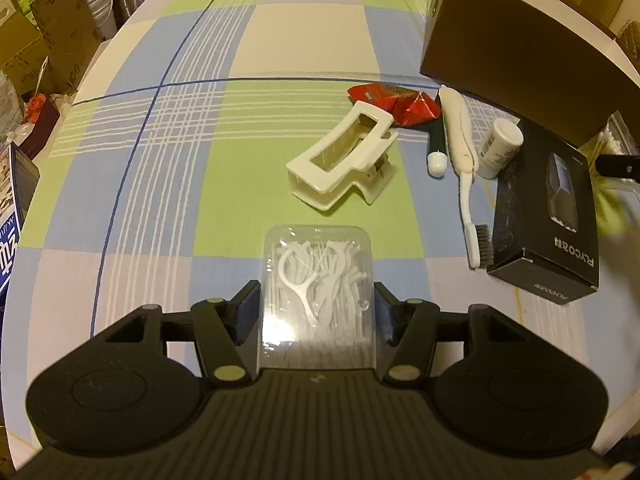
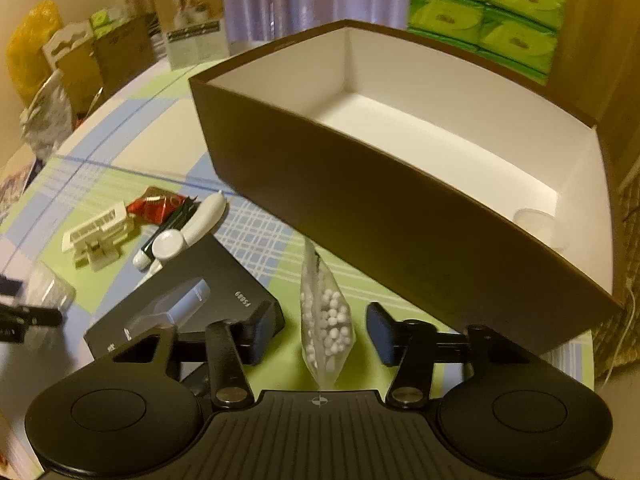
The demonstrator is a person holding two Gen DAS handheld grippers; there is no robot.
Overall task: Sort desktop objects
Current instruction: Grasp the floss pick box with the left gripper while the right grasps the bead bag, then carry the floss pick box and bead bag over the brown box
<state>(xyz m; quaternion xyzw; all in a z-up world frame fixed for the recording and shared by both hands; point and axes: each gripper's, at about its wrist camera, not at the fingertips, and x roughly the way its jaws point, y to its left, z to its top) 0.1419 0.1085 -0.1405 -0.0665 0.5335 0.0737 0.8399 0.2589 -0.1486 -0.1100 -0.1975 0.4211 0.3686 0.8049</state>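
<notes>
My left gripper (image 1: 317,310) is shut on a clear box of white floss picks (image 1: 318,280), low over the checked cloth. My right gripper (image 2: 322,332) stands open; a thin clear bag of cotton swabs (image 2: 326,312) stands between its fingers, touching neither. Right behind the bag is a big brown box (image 2: 360,208) with a white inside, holding only a small clear cup (image 2: 536,220). On the cloth lie a white hair claw (image 1: 340,164), a red foil packet (image 1: 400,104), a white folding toothbrush (image 1: 464,160), a dark tube (image 1: 436,144), a small white bottle (image 1: 500,146) and a black shaver box (image 1: 548,216).
A white carton (image 2: 194,24) stands at the table's far end. Green tissue packs (image 2: 488,12) are stacked behind the brown box. Cardboard boxes (image 1: 60,28) crowd the floor past the table's left edge, and a blue box (image 1: 12,216) sits at that edge.
</notes>
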